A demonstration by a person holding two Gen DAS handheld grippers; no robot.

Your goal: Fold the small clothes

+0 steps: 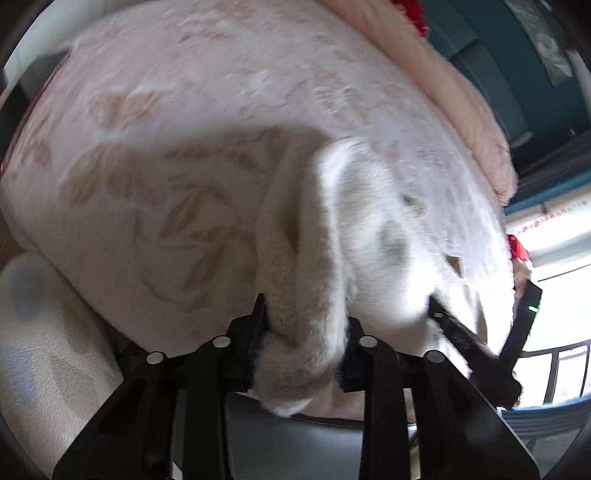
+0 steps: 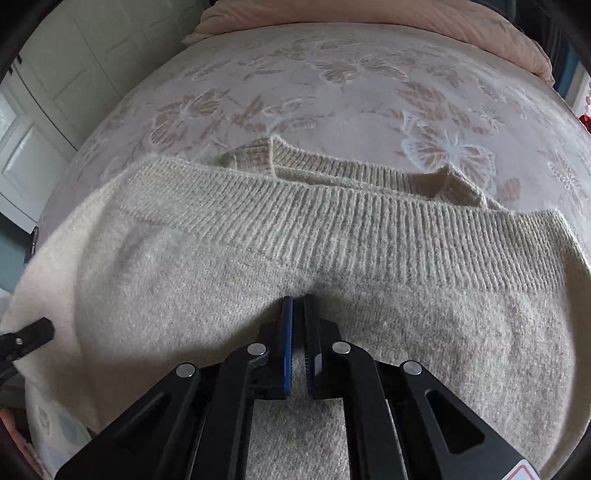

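Note:
A cream knitted sweater [image 2: 258, 266] lies on the bed, its ribbed hem across the middle of the right wrist view. My right gripper [image 2: 298, 306] is shut and pinches a fold of the sweater's body. In the left wrist view my left gripper [image 1: 304, 325] is shut on a bunched edge of the same sweater [image 1: 332, 229], lifted off the bedspread. The right gripper [image 1: 461, 332] shows at the right of that view, and the left gripper's tip [image 2: 33, 334] at the left edge of the right wrist view.
The bedspread [image 2: 332, 92] is pale with a butterfly and leaf pattern. A pink quilt [image 2: 406, 22] lies bunched along the far side. White doors [image 2: 55, 110] stand at the left. A patterned pillow [image 1: 40, 332] sits at the near left.

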